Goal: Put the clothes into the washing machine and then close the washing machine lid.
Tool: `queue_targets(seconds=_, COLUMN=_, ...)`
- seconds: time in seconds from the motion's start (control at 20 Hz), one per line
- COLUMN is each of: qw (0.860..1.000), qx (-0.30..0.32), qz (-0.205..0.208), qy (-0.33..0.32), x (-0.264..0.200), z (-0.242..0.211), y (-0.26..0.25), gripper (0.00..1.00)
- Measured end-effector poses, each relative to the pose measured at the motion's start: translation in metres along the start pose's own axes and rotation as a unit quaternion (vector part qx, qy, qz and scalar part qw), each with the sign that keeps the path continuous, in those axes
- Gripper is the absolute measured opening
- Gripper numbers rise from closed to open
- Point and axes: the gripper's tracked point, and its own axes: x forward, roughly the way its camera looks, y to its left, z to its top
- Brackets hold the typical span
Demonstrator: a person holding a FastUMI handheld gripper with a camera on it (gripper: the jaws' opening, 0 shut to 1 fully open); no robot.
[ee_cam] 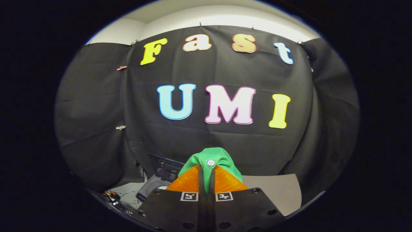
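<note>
A green garment (222, 158) with a white button bulges up between and over my two orange fingers (186, 182). My gripper (206, 174) is shut on the cloth, held up in the air facing the booth's black wall. Below and left of the fingers sits the washing machine (154, 187), grey with a dark raised lid (165, 167) behind it; its opening is mostly hidden by the gripper body.
A pale grey tabletop (276, 190) spreads to the right of the fingers. Cables and small clutter (112, 196) lie at the table's left end beside the machine. Black cloth walls close in behind and on both sides.
</note>
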Motion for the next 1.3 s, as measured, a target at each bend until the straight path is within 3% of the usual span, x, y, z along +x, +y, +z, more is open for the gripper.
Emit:
queue_targets(seconds=0.35, qw=0.995, qx=-0.040, qz=0.081, qy=0.032, x=0.049, z=-0.039, y=0.088, gripper=0.05)
queue_targets(seconds=0.65, qw=0.986, qx=-0.074, qz=0.135, qy=0.062, x=0.104, z=-0.097, y=0.134, gripper=0.05)
queue_targets(seconds=1.3, qw=0.958, qx=-0.100, qz=0.175, qy=0.206, x=0.207, z=-0.262, y=0.151, gripper=0.05)
